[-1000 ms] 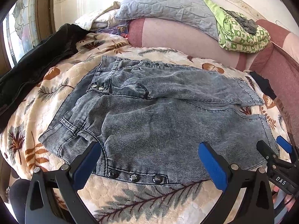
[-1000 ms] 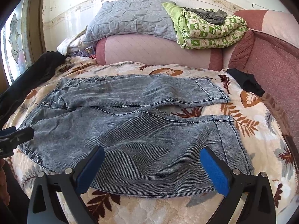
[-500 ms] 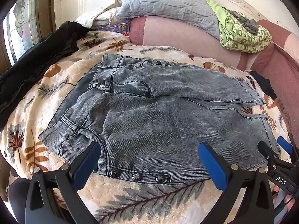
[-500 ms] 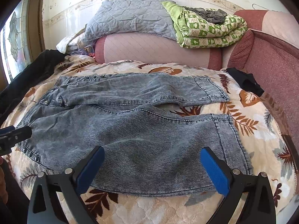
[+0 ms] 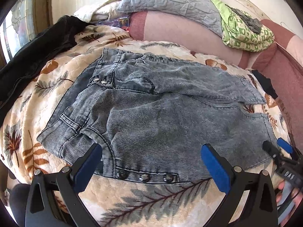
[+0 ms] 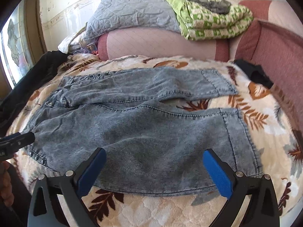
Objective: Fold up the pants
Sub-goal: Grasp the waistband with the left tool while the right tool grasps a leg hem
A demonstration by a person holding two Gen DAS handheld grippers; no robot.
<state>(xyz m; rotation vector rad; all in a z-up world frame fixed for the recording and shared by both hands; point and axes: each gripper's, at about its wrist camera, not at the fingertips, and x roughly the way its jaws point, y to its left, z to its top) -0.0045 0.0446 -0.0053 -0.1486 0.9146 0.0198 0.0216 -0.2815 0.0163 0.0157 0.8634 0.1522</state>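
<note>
Grey-blue denim pants lie spread flat on a leaf-print quilt, waistband to the left, both legs running right. They also show in the right wrist view. My left gripper is open and empty, hovering over the near waistband edge with its row of snaps. My right gripper is open and empty, over the near leg's lower edge. The right gripper's tips also show at the right of the left wrist view. The left gripper's tip shows at the left of the right wrist view.
A black garment lies along the quilt's left side by a window. A pink bolster at the back carries a grey quilted pillow and a green patterned blanket. A small black cloth lies by the red side cushion.
Both grippers have crept slightly forward toward the pants, still open. The pants have not moved.
</note>
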